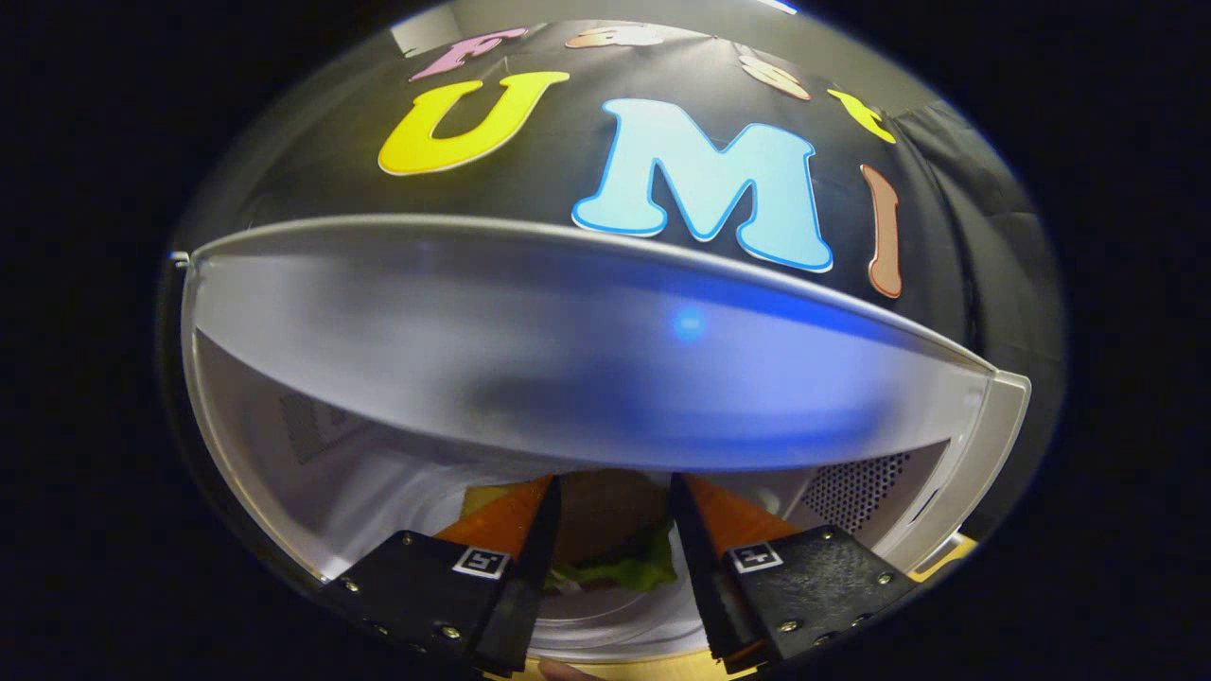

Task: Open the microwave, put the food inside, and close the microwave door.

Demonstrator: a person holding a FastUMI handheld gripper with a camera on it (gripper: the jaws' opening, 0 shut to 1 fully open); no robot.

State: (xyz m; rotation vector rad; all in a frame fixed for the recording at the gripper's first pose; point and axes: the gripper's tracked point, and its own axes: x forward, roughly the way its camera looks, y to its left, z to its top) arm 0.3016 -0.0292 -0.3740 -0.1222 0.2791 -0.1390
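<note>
While black cloth hangs behind it, the open microwave (587,350) stands ahead of you, its pale cavity reaching around your gripper (615,511). The fingers clasp a burger (610,544) from both sides, just above the glass turntable (605,634). The microwave's top hides the burger's far part.

I'm seeing heavy fisheye bowing along the white microwave's smooth top panel (587,350), a small blue glare spot glowing on it, soft blur across its sheen, the cavity looking evenly lit, the gripper (615,558) fingers lying in dim shadow, parted around the lettuce-edged burger (610,553).
</note>
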